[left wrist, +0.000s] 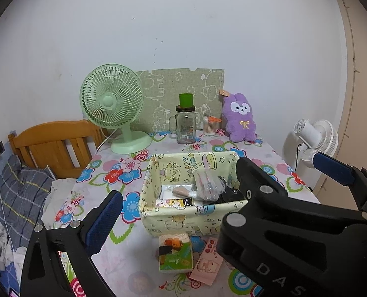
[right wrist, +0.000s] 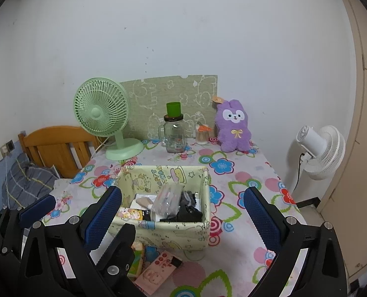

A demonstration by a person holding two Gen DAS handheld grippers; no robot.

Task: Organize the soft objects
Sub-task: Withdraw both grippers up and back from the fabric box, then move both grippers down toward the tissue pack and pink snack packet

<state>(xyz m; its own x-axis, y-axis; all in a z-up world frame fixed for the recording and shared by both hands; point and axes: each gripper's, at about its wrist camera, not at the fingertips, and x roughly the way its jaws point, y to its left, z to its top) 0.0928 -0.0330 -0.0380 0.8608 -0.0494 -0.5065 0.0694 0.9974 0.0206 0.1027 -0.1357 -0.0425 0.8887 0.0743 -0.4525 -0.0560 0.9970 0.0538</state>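
A pale yellow fabric box (left wrist: 188, 220) (right wrist: 173, 232) with cartoon prints stands mid-table. Inside lie black cloth (right wrist: 183, 214), a clear plastic bag (right wrist: 167, 198) and small packets. A purple plush rabbit (left wrist: 240, 117) (right wrist: 233, 128) sits upright at the back against the wall. In front of the box lie a green and orange tissue pack (left wrist: 175, 252) and a pink packet (left wrist: 207, 264) (right wrist: 156, 271). My left gripper (left wrist: 183, 198) is open and empty before the box; its right finger is hidden behind the right gripper's body (left wrist: 294, 235). My right gripper (right wrist: 182, 193) is open, empty, framing the box.
At the back stand a green desk fan (left wrist: 111, 106), a glass jar (left wrist: 186, 126) with a green cup on top and a cotton-swab tub (left wrist: 210, 127). A white fan (right wrist: 319, 146) stands off the table's right edge. A wooden headboard (left wrist: 52, 143) and pillow lie left.
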